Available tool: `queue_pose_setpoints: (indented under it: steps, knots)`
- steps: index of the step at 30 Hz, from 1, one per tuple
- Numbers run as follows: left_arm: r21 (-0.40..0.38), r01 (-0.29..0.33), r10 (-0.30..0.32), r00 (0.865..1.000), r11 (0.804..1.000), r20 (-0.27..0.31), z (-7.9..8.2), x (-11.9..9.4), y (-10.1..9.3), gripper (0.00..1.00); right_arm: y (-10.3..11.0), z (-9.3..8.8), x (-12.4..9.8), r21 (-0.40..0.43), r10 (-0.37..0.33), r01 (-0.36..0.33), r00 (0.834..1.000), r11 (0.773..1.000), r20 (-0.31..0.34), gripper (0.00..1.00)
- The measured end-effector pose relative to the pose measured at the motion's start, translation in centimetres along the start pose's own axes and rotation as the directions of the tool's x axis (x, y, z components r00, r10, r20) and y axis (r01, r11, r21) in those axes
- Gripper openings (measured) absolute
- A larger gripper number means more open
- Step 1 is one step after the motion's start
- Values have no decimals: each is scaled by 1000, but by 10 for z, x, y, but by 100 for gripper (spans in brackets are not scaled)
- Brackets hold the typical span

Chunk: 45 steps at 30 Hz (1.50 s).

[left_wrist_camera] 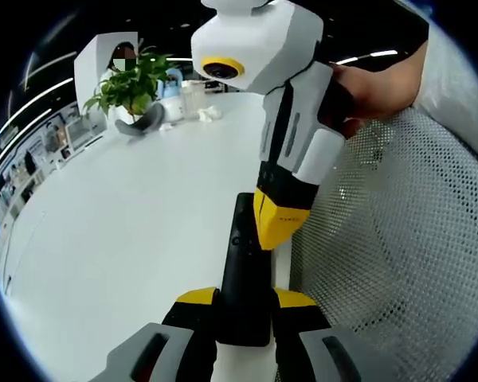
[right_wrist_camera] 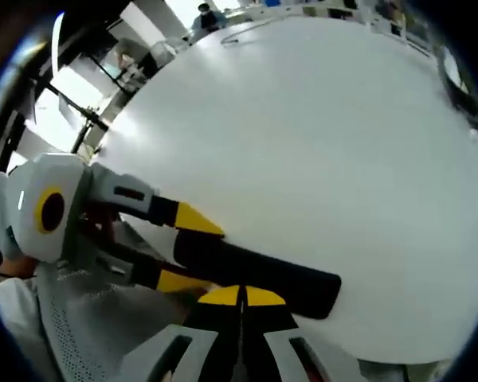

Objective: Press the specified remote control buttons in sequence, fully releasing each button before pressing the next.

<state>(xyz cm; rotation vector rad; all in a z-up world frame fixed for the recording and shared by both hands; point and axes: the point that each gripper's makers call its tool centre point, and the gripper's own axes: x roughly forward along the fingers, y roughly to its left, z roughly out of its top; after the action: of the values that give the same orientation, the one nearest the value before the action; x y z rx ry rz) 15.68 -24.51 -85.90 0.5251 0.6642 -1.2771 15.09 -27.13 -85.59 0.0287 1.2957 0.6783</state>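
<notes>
A slim black remote control (left_wrist_camera: 243,263) lies lengthwise between the yellow tips of my left gripper (left_wrist_camera: 245,299), which is shut on its near end and holds it over the white table's edge. My right gripper (left_wrist_camera: 275,227) comes down from the upper right, shut, its yellow tips resting on the remote's right side near the middle. In the right gripper view, my right gripper (right_wrist_camera: 243,296) has both tips pressed together right above the remote (right_wrist_camera: 263,274). The left gripper (right_wrist_camera: 187,251) grips the remote from the left there. The buttons under the tips are hidden.
The white table (left_wrist_camera: 127,207) stretches away to the left. A potted green plant (left_wrist_camera: 131,83) and some small white items (left_wrist_camera: 207,113) stand at its far end. A white mesh chair back (left_wrist_camera: 398,239) is close on the right. A hand (left_wrist_camera: 374,79) holds the right gripper.
</notes>
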Motion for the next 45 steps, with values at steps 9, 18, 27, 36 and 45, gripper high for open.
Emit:
queue_pose_setpoints:
  steps: [9,18,27,36,45]
  knots:
    - [21,1,-1,1000,1000,7,0,0,-1,25,1,0,-1,36,25,-25,1000,999,3,0]
    - [27,1,-1,1000,1000,8,1,0,-1,25,0,1,-2,74,40,-40,999,996,3,0]
    - [48,28,-28,999,998,18,5,4,-10,25,7,12,-4,88,88,-94,993,992,72,0]
    - [44,27,-28,999,999,19,4,4,-8,25,9,9,-1,89,99,-103,994,991,50,0]
    - [46,28,-29,999,999,15,5,4,-8,25,8,10,-1,137,111,-120,991,983,72,0]
